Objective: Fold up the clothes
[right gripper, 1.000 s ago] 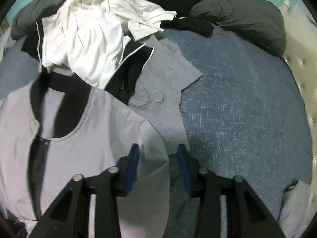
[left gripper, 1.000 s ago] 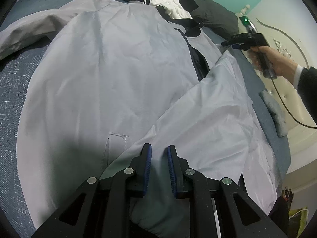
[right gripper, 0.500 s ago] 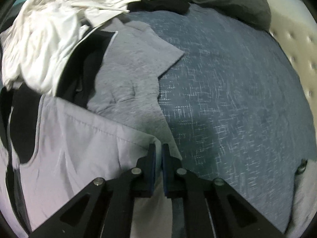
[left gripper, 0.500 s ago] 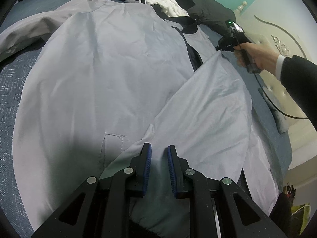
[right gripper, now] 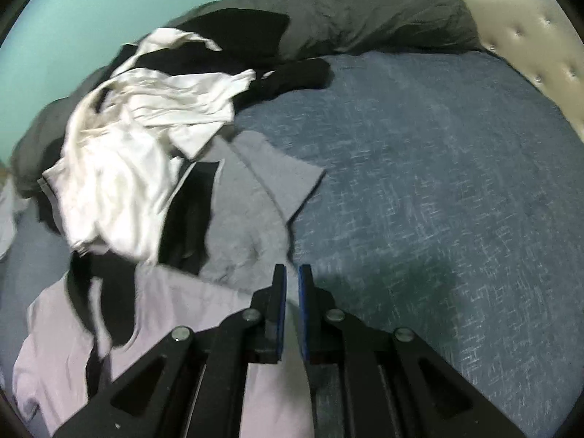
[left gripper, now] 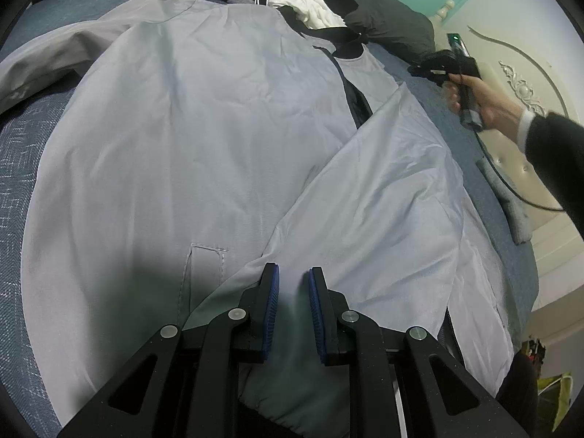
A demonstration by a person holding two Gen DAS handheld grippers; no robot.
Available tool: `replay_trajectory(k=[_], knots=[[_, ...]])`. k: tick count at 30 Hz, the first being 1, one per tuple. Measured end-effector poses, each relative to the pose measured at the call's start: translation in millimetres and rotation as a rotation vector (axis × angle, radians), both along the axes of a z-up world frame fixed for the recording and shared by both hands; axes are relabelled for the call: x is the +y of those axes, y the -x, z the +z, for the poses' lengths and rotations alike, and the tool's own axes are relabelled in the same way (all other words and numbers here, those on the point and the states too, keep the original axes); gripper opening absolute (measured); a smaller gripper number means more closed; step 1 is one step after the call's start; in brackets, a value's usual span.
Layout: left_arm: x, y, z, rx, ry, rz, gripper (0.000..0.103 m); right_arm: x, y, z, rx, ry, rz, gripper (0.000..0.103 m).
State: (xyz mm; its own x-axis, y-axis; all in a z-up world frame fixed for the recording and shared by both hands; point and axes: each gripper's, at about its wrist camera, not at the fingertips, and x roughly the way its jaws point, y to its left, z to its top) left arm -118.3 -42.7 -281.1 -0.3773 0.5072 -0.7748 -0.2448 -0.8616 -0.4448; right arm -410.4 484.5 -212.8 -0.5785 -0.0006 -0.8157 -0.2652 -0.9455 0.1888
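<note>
A pale grey jacket (left gripper: 204, 138) lies front up on the blue bedcover (left gripper: 18, 168), its right half folded diagonally over the middle. My left gripper (left gripper: 294, 284) is at the bottom hem, shut on the jacket fabric that rises between its blue pads. My right gripper (left gripper: 419, 70), held by a hand (left gripper: 489, 98), is at the jacket's far right shoulder corner. In the right wrist view the right gripper (right gripper: 291, 281) is shut, with a strip of the jacket (right gripper: 175, 310) pinched between its pads.
A heap of white and black clothes (right gripper: 138, 153) and a grey T-shirt (right gripper: 255, 219) lie beyond the collar. A dark pillow (right gripper: 365, 14) lies against the padded headboard (right gripper: 529, 29). A small folded grey item (left gripper: 507, 197) sits at the bed's right edge.
My right gripper went from open to shut on the jacket's shoulder corner, then drew back a little to the right. The left gripper has kept its hold in place.
</note>
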Motion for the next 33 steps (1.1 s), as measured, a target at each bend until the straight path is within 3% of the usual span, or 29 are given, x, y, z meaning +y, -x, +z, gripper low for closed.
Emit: replay_trajectory(k=[4,5,9,10,11,12,19,23,28,33], knots=[[1,1,0,0.001,0.002,0.001,0.018,2,-13,-14,-0.001,0.057,0.029,0.032],[2,2,0,0.000,0.002,0.000,0.018,3,-16,-18,-0.001,0.071,0.036,0.034],[2,1,0,0.001,0.006,0.000,0.018,1,-25,-33,-0.008,0.110,0.068,0.034],[2,1,-1,0.001,0.007,-0.001,0.018,-3,-24,-37,-0.014,0.104,0.081,0.030],[2,2,-1,0.000,0.007,-0.001,0.018,-3,-22,-37,-0.012,0.094,0.076,0.014],[2,2,-1,0.000,0.007,-0.001,0.018,-3,-20,-37,-0.008,0.084,0.066,0.008],[2,2,-1,-0.001,0.004,-0.006,0.018,-2,-5,-37,0.017,0.013,-0.001,0.000],[2,2,-1,-0.002,0.006,-0.007,0.018,5,-11,-22,0.064,0.008,-0.006,0.000],[3,3,0,-0.001,0.008,-0.007,0.018,14,-55,-14,0.058,0.121,0.047,0.002],[3,4,-1,0.000,0.010,-0.004,0.018,9,-125,-21,0.025,0.222,0.079,0.017]])
